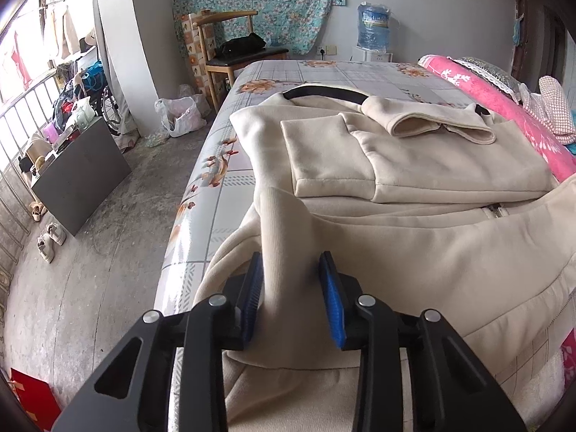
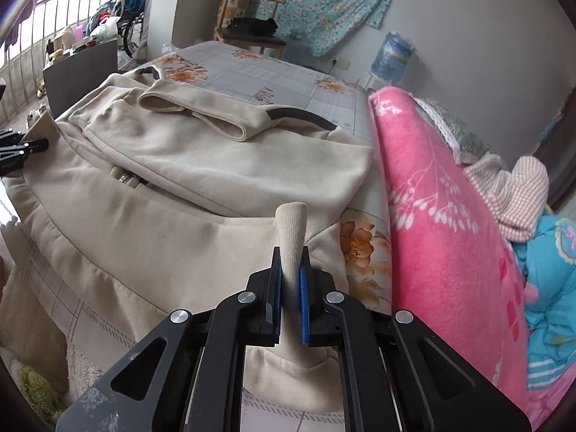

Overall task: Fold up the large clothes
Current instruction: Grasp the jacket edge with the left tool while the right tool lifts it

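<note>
Cream hoodie (image 2: 201, 165) pinched, right hand-held gripper (image 2: 291, 266)

cream zip-up sweatshirt (image 1: 414, 165) lies partly folded on the bed, sleeves laid across its middle.

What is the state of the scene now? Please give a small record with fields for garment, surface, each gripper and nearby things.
garment: beige jacket, sleeves folded over the body, zipper visible
surface: bed with floral sheet
left gripper: jaws apart, a fold of the jacket's near edge between them
right gripper: shut on the jacket's ribbed hem
nearby: pink blanket beside the jacket; wooden chair and water bottle behind the bed
</note>
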Available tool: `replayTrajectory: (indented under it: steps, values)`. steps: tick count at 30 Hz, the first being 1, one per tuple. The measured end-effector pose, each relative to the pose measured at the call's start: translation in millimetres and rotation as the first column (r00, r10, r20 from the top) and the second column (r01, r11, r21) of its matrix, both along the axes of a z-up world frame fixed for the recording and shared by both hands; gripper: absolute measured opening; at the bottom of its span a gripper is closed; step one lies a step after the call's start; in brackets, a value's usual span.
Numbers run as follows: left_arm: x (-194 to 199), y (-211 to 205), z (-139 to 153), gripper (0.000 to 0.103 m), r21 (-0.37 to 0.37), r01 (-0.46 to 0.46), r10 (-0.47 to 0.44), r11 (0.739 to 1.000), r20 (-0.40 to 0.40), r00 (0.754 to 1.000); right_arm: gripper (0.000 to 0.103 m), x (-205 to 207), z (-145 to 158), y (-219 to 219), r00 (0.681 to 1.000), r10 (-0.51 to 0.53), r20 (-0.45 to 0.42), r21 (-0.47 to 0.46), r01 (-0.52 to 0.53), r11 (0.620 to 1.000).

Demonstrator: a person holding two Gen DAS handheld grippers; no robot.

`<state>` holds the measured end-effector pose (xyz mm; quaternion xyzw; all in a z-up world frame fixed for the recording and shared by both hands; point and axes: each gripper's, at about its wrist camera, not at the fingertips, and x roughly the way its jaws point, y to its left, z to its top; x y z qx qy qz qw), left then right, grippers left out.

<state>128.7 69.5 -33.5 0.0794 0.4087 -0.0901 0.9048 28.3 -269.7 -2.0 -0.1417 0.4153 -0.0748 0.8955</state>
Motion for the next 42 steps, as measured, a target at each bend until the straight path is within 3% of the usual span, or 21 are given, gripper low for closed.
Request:
replayTrajectory:
  steps: [5,10,15,22,27,31,36,42]
  values:
    - [-5.1,0.0,1.0,0.020,0.003,0.010,-0.010,1.000,0.014,1.000,0.006,-7.4,-3.2,13.8,0.998,0.056,-0.010,-0.007,-0.056,0.998]
    - [-12.4,0.2,4.9,0.008,-0.003,0.008,-0.008,1.000,0.037,0.999,0.004,-16.7,3.9,13.3,0.999,0.037,0.024,0.019,-0.037,0.999]
    - [-34.7,1.0,20.3,0.006,0.005,0.008,-0.008,1.000,0.096,0.995,0.003,-38.1,24.5,1.4,0.995,-0.004,0.100,0.065,-0.002,0.998]
    - [-82.0,18.6,61.3,0.005,-0.097,-0.020,0.040,0.995,0.209,0.977,0.003,-76.4,49.4,-11.6,0.978,-0.063,0.198,0.137,0.036,0.990]
    - [-94.9,15.6,97.4,0.005,-0.101,0.007,0.023,0.995,0.298,0.954,0.003,-81.6,67.9,-16.9,0.959,-0.089,0.269,0.187,0.038,0.982]
    - [-77.2,8.6,121.1,0.005,-0.086,0.033,0.000,0.996,0.351,0.936,0.003,-66.5,85.3,-25.4,0.942,-0.089,0.324,0.202,0.023,0.979]
    - [-24.4,2.9,141.2,0.005,-0.086,0.046,-0.010,0.995,0.384,0.923,0.003,-24.0,103.0,-42.4,0.926,-0.079,0.368,0.202,0.004,0.979]
    - [74.8,-6.1,146.8,0.005,-0.082,0.064,-0.033,0.995,0.337,0.941,0.003,59.3,112.2,-72.0,0.928,-0.075,0.364,0.233,-0.013,0.972]
